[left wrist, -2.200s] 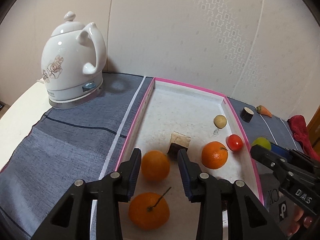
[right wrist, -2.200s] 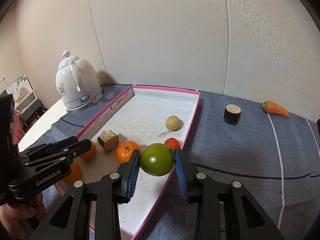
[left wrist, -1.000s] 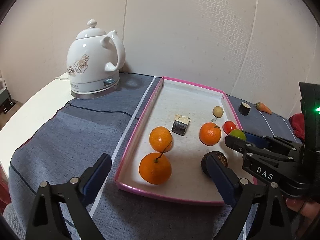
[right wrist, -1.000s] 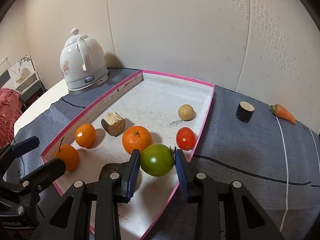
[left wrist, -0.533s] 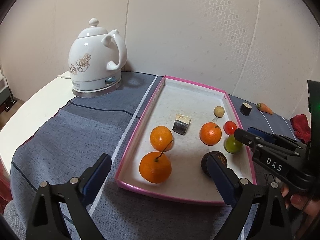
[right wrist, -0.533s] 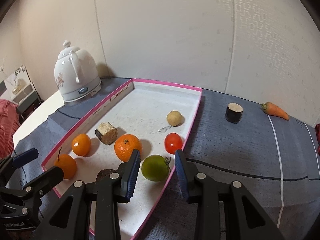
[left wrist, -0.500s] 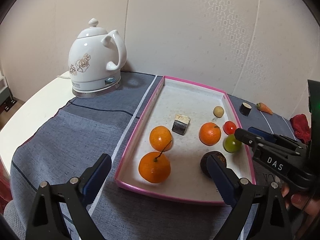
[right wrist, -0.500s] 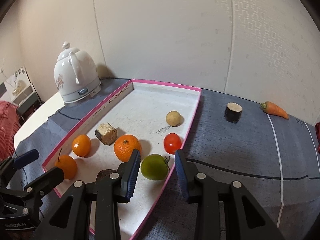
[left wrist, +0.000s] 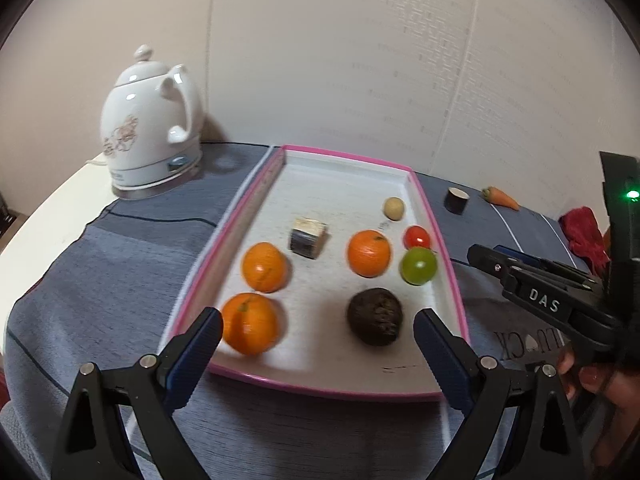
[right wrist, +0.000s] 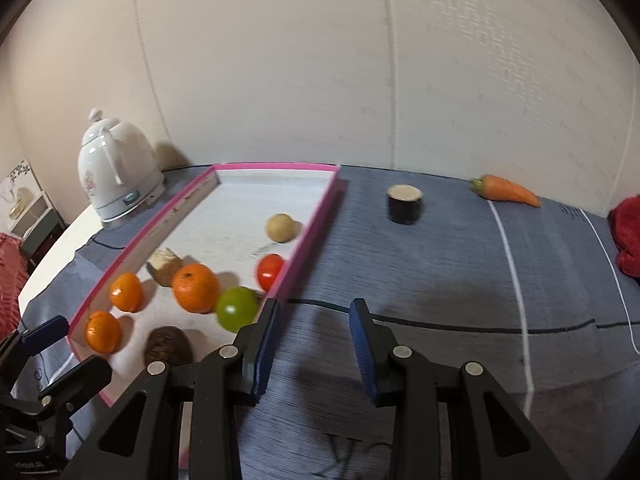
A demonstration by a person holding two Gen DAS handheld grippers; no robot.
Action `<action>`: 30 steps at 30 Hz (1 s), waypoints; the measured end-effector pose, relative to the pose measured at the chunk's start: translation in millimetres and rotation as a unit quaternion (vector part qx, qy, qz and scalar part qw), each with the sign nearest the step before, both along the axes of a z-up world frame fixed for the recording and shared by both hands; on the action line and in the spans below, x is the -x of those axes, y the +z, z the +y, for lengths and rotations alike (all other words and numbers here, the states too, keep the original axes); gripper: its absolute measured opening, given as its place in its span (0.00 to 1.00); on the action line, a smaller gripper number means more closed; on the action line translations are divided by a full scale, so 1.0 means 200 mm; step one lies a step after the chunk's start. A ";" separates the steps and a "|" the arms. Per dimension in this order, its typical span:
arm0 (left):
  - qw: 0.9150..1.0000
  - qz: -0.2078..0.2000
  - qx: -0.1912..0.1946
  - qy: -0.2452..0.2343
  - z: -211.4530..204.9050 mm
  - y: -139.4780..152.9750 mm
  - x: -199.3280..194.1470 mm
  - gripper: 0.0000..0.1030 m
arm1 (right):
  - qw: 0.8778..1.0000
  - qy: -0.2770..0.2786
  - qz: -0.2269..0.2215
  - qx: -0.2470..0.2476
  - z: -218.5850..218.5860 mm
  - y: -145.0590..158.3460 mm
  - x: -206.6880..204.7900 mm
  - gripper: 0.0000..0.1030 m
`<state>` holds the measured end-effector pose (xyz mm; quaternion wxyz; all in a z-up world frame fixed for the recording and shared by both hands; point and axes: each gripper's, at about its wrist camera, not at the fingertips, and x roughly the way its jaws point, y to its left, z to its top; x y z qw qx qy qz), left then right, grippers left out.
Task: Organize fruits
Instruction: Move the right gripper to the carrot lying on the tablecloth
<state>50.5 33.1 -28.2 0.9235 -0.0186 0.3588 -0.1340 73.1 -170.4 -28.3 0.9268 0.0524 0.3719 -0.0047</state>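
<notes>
Fruit sorting looks nearly complete: green fruit (right wrist: 237, 307) rests inside the pink tray (right wrist: 316, 204), beside the oranges and tomato (right wrist: 269, 271). Carrot (right wrist: 506, 191) lies outside the tray. Right gripper (right wrist: 314, 332) hangs empty, moderately spread; left gripper (left wrist: 316, 338) spread wide, empty.

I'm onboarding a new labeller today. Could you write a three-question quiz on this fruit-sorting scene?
1. True or false: the round green fruit lies inside the pink-rimmed white tray.
2. How many orange citrus fruits are in the tray?
3. Which lies outside the tray, on the grey cloth? A) small red tomato B) orange carrot C) dark brown wrinkled fruit

Key: 1 true; 2 three; 3 B. Both the left gripper and the right gripper are open and empty.
</notes>
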 end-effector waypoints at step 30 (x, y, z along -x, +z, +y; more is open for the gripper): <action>0.995 -0.014 -0.029 -0.098 -0.57 0.06 -0.03 0.94 | 0.990 -0.143 0.006 -0.007 -0.81 -0.02 -0.17 0.35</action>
